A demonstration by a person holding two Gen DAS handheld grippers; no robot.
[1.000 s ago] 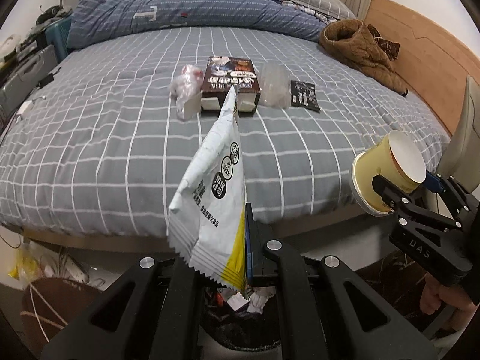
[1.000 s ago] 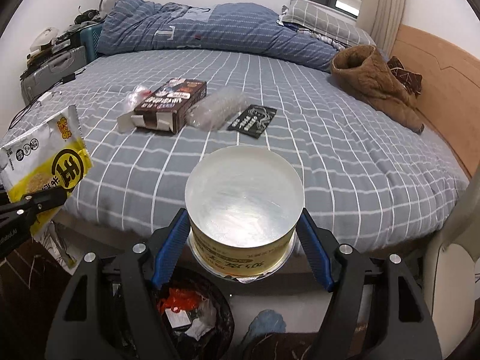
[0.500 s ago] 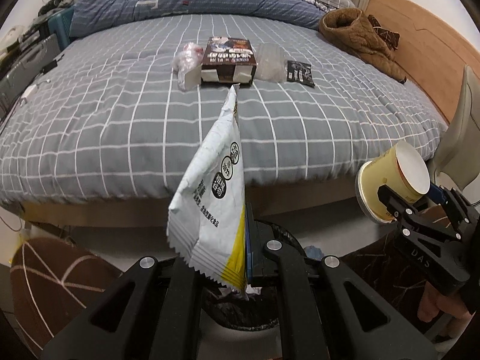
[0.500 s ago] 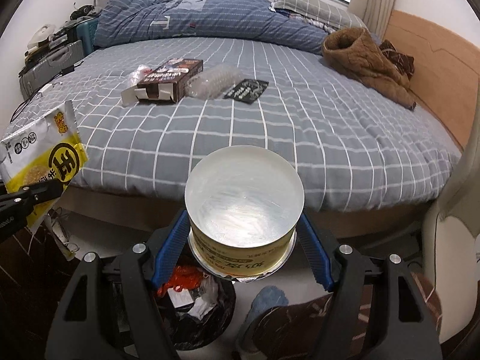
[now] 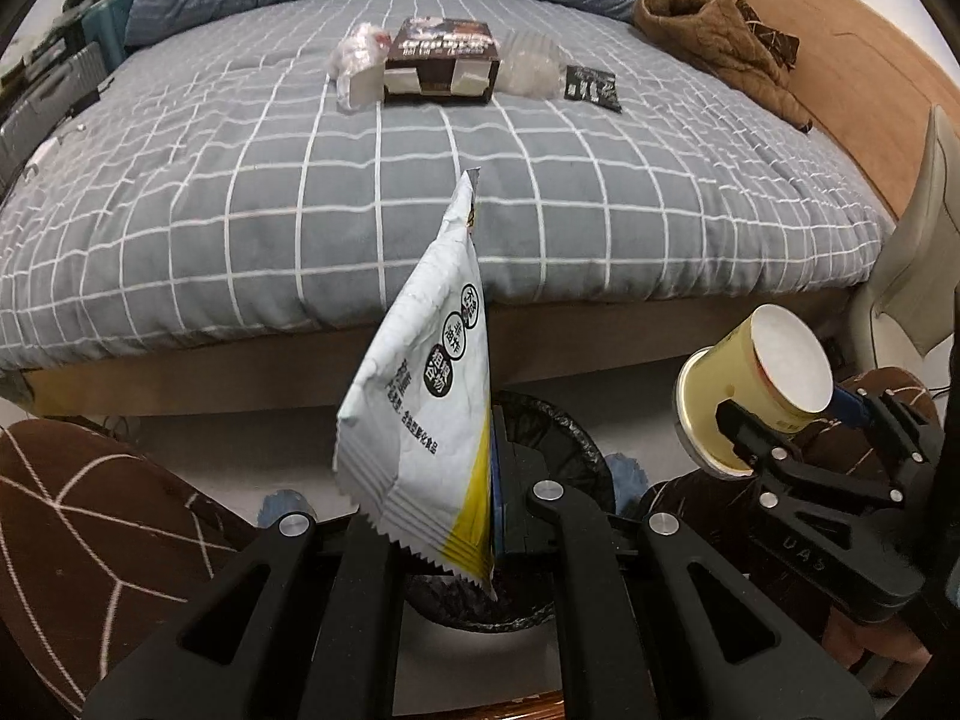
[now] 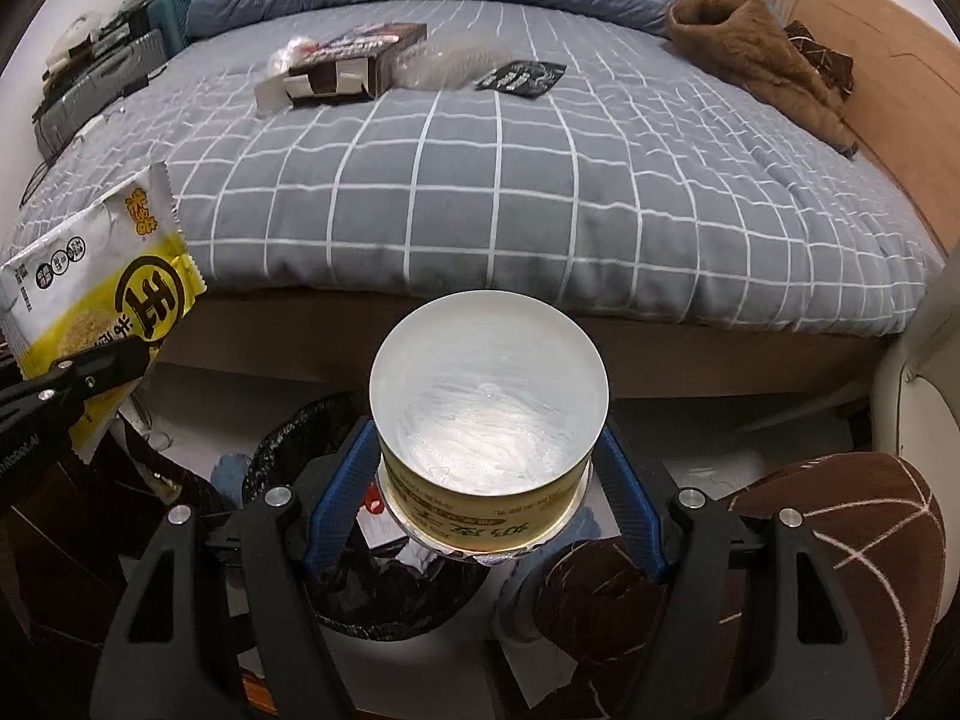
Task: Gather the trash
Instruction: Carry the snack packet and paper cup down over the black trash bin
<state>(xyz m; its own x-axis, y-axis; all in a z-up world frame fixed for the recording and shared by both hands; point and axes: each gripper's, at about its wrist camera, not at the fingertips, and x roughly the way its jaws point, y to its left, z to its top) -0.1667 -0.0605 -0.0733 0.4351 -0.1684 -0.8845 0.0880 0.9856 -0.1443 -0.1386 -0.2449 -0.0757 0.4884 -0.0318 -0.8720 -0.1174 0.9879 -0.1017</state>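
Observation:
My left gripper (image 5: pixel 474 510) is shut on a white and yellow snack bag (image 5: pixel 426 396), held upright above a black-lined trash bin (image 5: pixel 564 438) on the floor. The bag also shows in the right wrist view (image 6: pixel 102 294). My right gripper (image 6: pixel 486 480) is shut on a yellow paper cup (image 6: pixel 486 420), bottom facing the camera, just above the same bin (image 6: pixel 300 438). The cup shows at right in the left wrist view (image 5: pixel 762 384). On the bed lie a dark box (image 5: pixel 441 60), clear plastic wrappers (image 5: pixel 354 57) and a black sachet (image 5: pixel 591 87).
A grey checked bed (image 5: pixel 420 192) fills the view ahead, with a brown jacket (image 5: pixel 720 42) at its far right. Brown slippers (image 6: pixel 810 546) stand on the floor beside the bin. A cream chair (image 5: pixel 918 276) is at right. Luggage and clutter (image 6: pixel 90 84) sit left of the bed.
Both grippers have moved back from the bed and lower, so the bin now shows more fully under the bag and cup. Both grips are unchanged.

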